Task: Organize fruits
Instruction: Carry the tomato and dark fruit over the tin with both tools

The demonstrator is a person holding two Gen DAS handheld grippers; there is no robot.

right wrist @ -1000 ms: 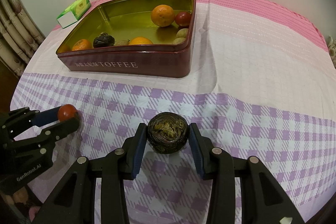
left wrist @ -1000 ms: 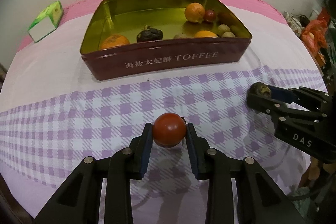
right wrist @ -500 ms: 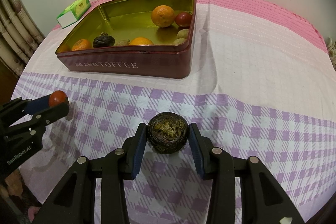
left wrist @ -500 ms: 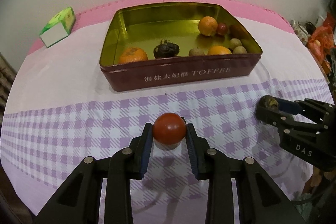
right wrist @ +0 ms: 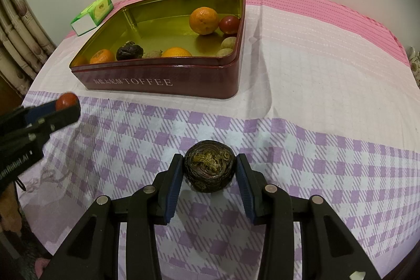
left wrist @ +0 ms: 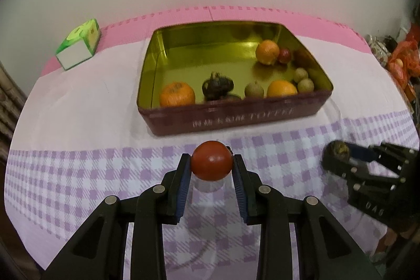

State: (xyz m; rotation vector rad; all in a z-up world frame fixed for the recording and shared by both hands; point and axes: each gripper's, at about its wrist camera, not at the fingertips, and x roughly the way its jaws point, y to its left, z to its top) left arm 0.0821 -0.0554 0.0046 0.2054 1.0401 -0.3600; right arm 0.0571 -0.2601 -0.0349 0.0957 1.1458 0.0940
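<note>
My left gripper (left wrist: 211, 169) is shut on a red tomato (left wrist: 211, 160) and holds it above the checked cloth, in front of the maroon TOFFEE tin (left wrist: 236, 117). It shows at the left of the right wrist view (right wrist: 65, 106). My right gripper (right wrist: 209, 175) is shut on a dark wrinkled fruit (right wrist: 209, 165) just over the cloth; it appears at the right in the left wrist view (left wrist: 338, 154). The tin (right wrist: 162, 82) holds oranges (right wrist: 204, 20), a red fruit (right wrist: 229, 24), a dark fruit (right wrist: 129, 51) and small brown fruits (right wrist: 227, 43).
A green and white carton (left wrist: 78, 47) lies on the cloth behind and left of the tin. Orange bags (left wrist: 401, 62) sit off the table's right edge. A curtain (right wrist: 18, 36) hangs at the left. The pink and purple checked cloth (right wrist: 315, 85) covers the round table.
My left gripper has lifted and drawn back with the tomato, so the tin looks farther and more from above. My right gripper has stayed in place with the dark fruit.
</note>
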